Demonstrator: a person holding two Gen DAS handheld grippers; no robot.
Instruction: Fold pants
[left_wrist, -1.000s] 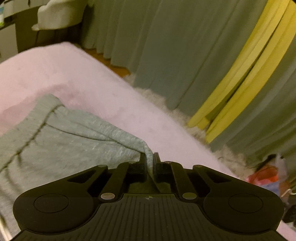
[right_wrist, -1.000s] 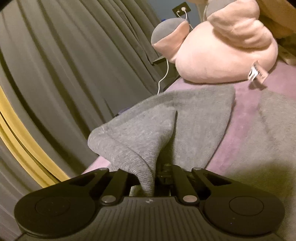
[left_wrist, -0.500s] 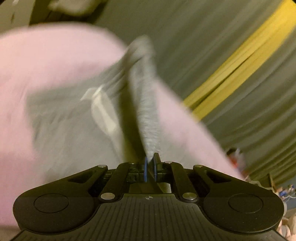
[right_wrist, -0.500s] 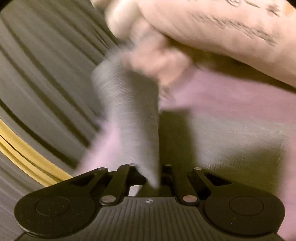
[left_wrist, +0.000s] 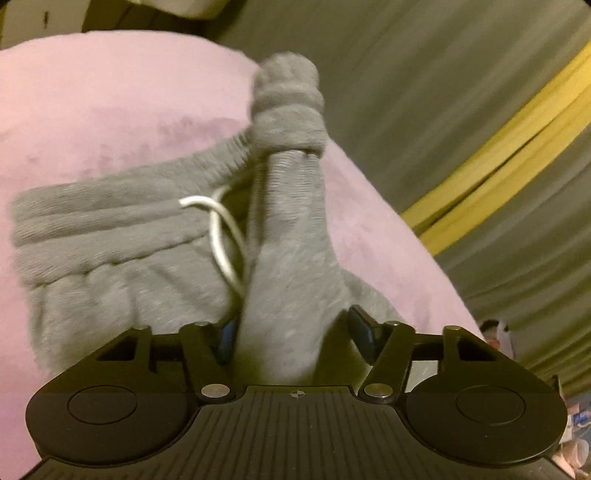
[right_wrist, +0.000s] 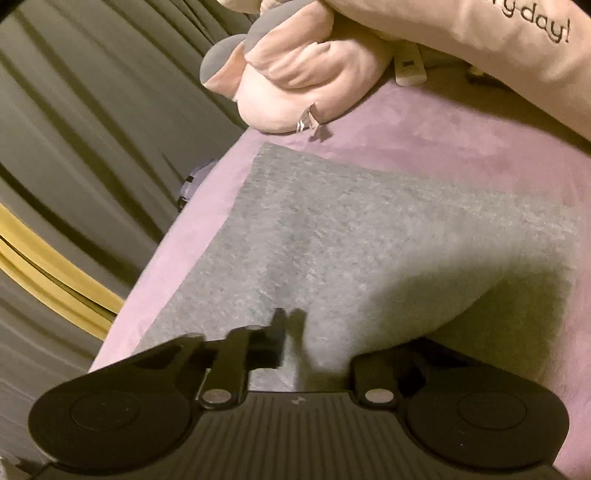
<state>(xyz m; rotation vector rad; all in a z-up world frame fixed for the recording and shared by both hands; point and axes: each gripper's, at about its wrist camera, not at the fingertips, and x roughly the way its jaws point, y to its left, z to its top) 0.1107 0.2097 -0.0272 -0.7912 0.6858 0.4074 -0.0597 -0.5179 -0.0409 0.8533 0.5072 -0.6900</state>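
Where the pink plush blanket covers the bed, grey-green curtains hang close behind its edge in both views, with a yellow band running across them. At the far end of the bed in the right wrist view sits a pale pink stuffed toy, and a cream cushion with stitched lettering lies beside it.

On the blanket lie the grey sweatpants. In the right wrist view they form a broad flat panel whose long axis runs away from the camera toward the stuffed toy, with a straight far edge stopping just short of it. In the left wrist view the ribbed waistband stretches off to the left, a white drawstring looping out of it, while a bunched fold of cloth rises upright from the tool to a rounded knot-like top.

That upright fold stands between the fingers of the left tool, which are spread apart on either side of it. The right tool is likewise spread wide, its fingers resting on the cloth, which reaches right up under its body.
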